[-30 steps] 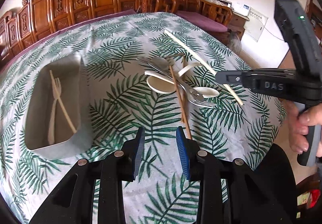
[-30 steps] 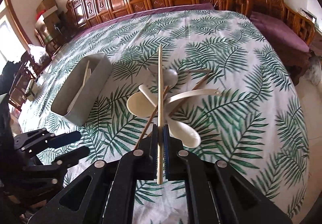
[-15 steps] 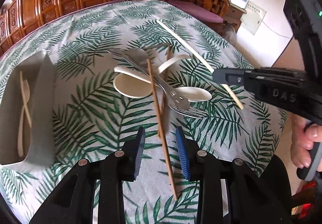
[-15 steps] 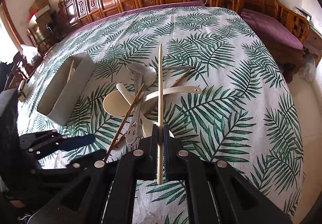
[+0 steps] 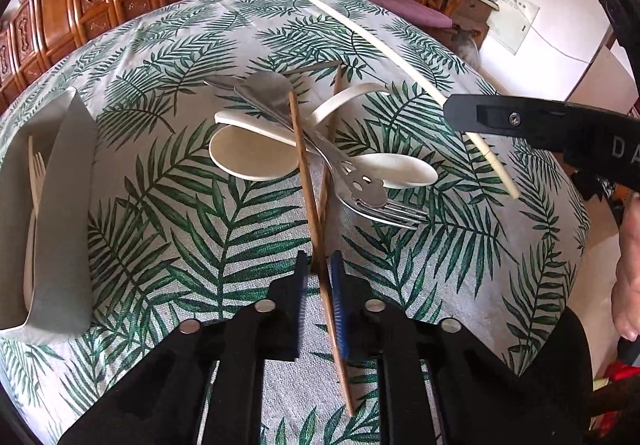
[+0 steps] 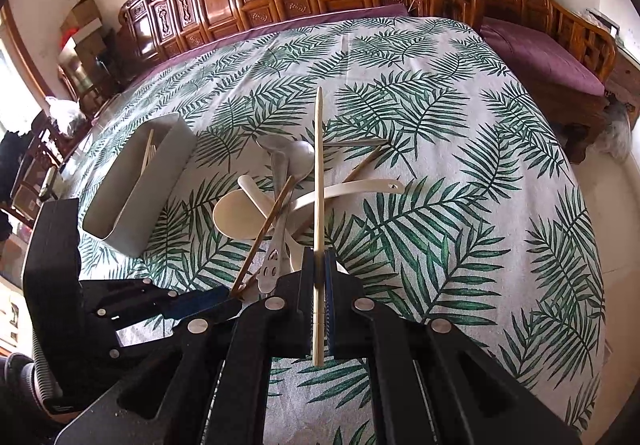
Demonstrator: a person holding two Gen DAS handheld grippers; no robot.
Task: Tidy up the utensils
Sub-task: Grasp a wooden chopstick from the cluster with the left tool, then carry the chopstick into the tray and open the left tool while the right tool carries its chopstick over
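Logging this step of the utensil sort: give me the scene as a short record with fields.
surface: table with leaf-print cloth
bin: grey box holding a pale fork and a stick
pile: spoons, metal fork, brown chopstick, crossed mid-table
left claw: jaws just closed in around the brown chopstick
right claw: shut on a pale chopstick, held above the pile

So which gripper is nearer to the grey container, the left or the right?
Left. The left gripper sits just below the grey container in the right wrist view, jaws around a brown chopstick. The right gripper is farther right, holding a pale chopstick.
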